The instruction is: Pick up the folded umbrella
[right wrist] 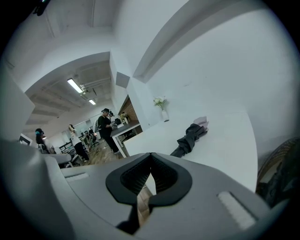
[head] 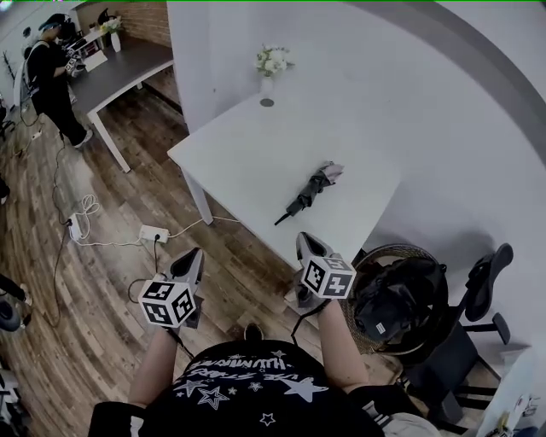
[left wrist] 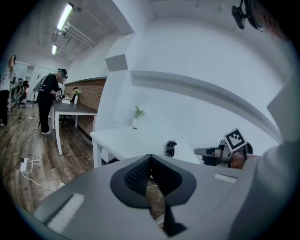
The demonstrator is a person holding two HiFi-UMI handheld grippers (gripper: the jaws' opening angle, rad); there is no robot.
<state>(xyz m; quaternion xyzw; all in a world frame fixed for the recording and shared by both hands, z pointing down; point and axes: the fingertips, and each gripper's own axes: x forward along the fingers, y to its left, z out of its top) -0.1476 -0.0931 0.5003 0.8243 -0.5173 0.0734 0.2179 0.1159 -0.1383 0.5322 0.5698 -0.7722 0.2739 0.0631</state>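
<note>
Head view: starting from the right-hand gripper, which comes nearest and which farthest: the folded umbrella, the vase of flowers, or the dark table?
1. Folded umbrella, lying on the white table just ahead of the right gripper.
2. Vase of flowers, at the white table's far corner.
3. Dark table, across the room at the upper left.

White bench (head: 247, 154) stands against white wall (head: 426, 85) on wood-plank floor (head: 102, 273). Dark table (head: 128, 68) stands beyond, before brick wall (head: 149, 21). Ceiling tube lights (left wrist: 64, 16) lit.
</note>
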